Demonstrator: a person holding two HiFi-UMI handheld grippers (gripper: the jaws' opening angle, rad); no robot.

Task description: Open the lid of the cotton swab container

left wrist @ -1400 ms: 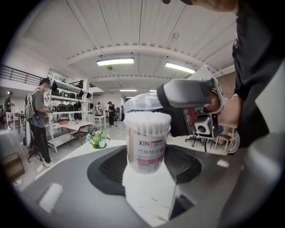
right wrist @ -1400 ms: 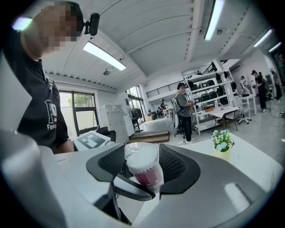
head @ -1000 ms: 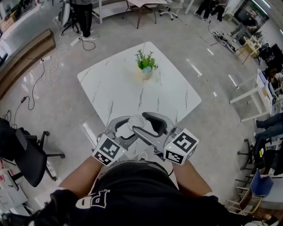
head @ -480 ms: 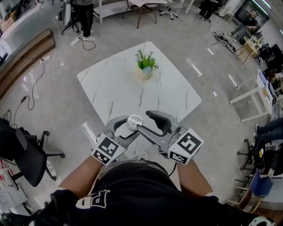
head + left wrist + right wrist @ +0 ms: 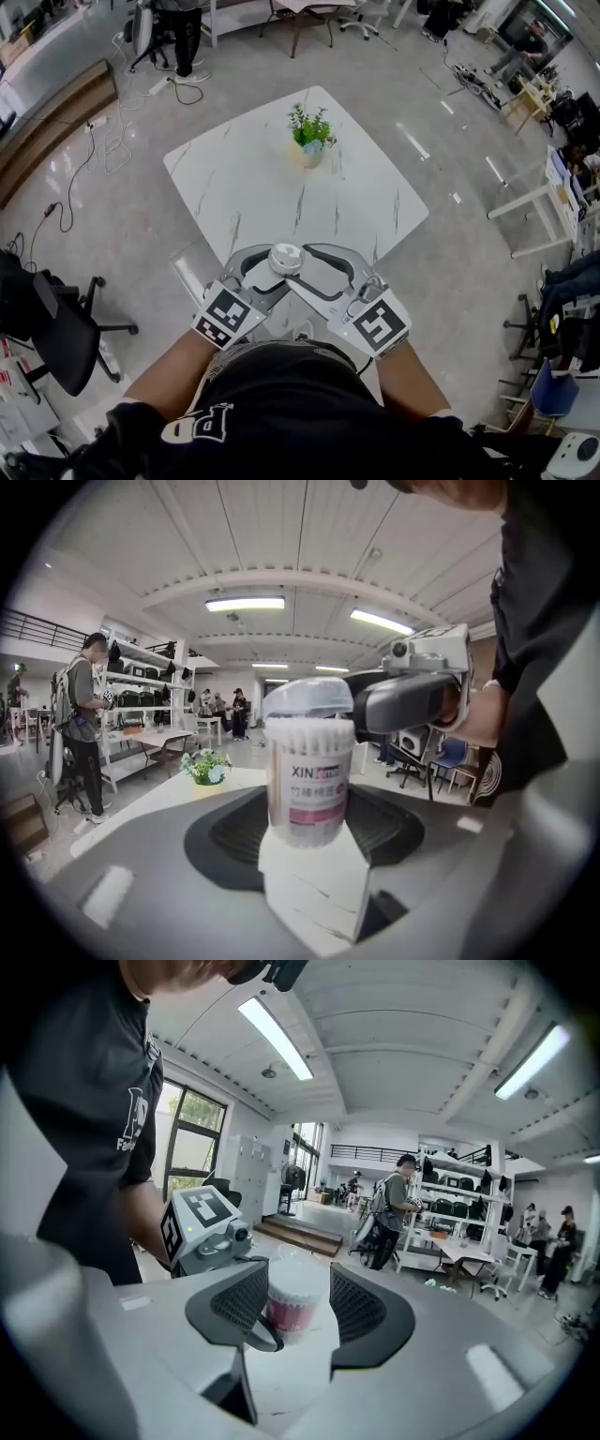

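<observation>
Left gripper view: grips container (image 5: 307, 771) in left tongs (image 5: 309, 834), has just been closing released right tongs (image 5: 298, 1303) round unopened lid (image 5: 307, 697).

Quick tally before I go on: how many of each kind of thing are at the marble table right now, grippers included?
Cotton swab container: 1, held in the left gripper
Potted plant: 1
Grippers: 2, left and right gripper; the right one's jaws have just been closing, with the container between them and not yet gripped
Total: 4
</observation>
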